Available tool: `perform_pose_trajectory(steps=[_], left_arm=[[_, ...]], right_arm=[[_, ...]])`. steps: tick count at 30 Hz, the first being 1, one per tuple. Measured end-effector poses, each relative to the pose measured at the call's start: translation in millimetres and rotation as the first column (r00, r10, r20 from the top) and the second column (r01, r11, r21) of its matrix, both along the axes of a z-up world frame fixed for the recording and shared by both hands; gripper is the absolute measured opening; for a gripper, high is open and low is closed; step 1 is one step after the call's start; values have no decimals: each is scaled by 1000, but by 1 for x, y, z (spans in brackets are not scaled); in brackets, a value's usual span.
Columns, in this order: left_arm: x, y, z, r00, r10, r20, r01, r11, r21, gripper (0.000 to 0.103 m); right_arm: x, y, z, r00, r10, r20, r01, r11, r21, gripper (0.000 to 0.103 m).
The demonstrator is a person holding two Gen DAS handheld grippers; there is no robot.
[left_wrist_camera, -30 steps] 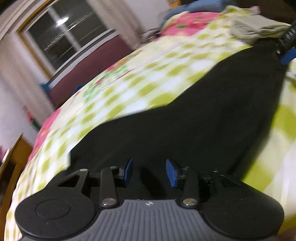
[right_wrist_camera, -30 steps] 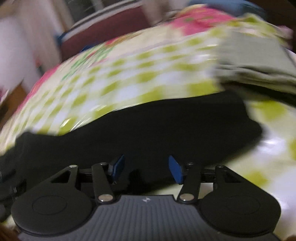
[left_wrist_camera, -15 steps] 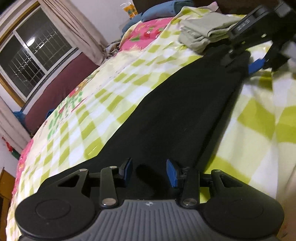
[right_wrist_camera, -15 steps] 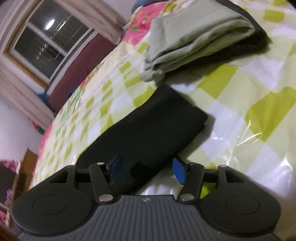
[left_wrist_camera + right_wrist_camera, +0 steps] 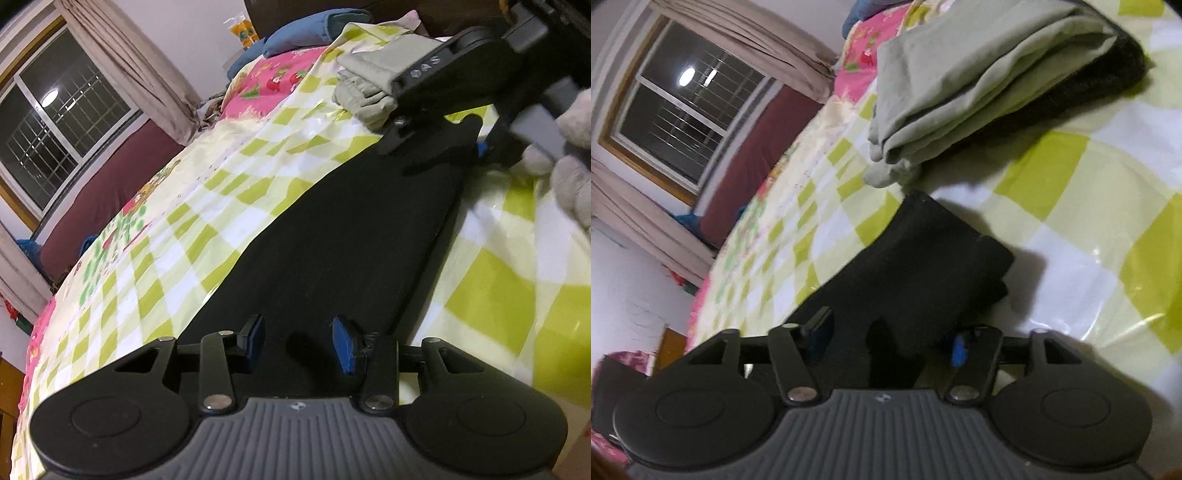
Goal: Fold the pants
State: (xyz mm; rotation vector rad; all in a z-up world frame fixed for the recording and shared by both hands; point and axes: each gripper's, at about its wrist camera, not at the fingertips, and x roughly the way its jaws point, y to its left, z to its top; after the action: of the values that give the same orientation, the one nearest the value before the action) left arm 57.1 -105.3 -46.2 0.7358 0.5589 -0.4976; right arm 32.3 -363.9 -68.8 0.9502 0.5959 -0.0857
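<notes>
Left wrist view: a window (image 5: 55, 122) sits far left, then the checked bedspread (image 5: 177, 236), where the black pants (image 5: 343, 254) lie flat in a long strip; the left gripper (image 5: 298, 341) hovers at their near end, jaws apart and holding nothing. Farther right, the right gripper (image 5: 480, 147), also spread wide, rests over the far end beside folded grey clothes (image 5: 373, 77).
</notes>
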Motion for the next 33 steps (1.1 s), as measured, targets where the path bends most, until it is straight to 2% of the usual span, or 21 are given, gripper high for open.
perform_pose_trajectory(steps=[4,7,11,14,15,16,17,18,20,23,29,33], left_arm=[[-6,-6,3,1000,-22,-1,22,1000,3,56],[-10,-6,5,999,-35,7,35,999,5,60],[-11,1,3,1000,-17,0,17,1000,-16,61],[-15,15,0,1000,-8,-7,8,999,-36,62],[-16,19,0,1000,-5,-5,5,999,-40,63],[-18,24,0,1000,0,0,0,999,-46,65],[-18,30,1,1000,10,4,-9,998,-60,67],[-18,34,2,1000,21,1,-20,997,-77,68],[-16,45,3,999,42,-20,-44,992,-115,69],[-9,55,-2,994,59,-90,-72,987,-146,70],[-17,70,0,995,59,-86,-77,973,-219,70],[-23,80,11,996,68,-55,-79,964,-253,70]], right_arm=[[4,-4,-4,1000,3,22,-4,998,65,73],[-8,-9,0,997,7,80,-18,990,140,73],[12,-3,-12,997,70,14,-71,992,100,73],[19,3,-10,997,71,25,-73,992,100,73],[18,4,-7,998,68,17,-69,994,87,59],[17,4,-4,998,63,5,-63,995,81,28],[13,2,-2,999,48,-4,-47,994,96,17],[8,-1,0,1000,24,2,-24,992,122,12],[-2,-3,10,999,-4,36,-1,992,128,10],[-2,10,35,998,27,61,-30,999,46,10],[-1,43,83,988,96,123,-92,995,-39,10],[7,75,113,973,171,153,-156,982,-111,10]])
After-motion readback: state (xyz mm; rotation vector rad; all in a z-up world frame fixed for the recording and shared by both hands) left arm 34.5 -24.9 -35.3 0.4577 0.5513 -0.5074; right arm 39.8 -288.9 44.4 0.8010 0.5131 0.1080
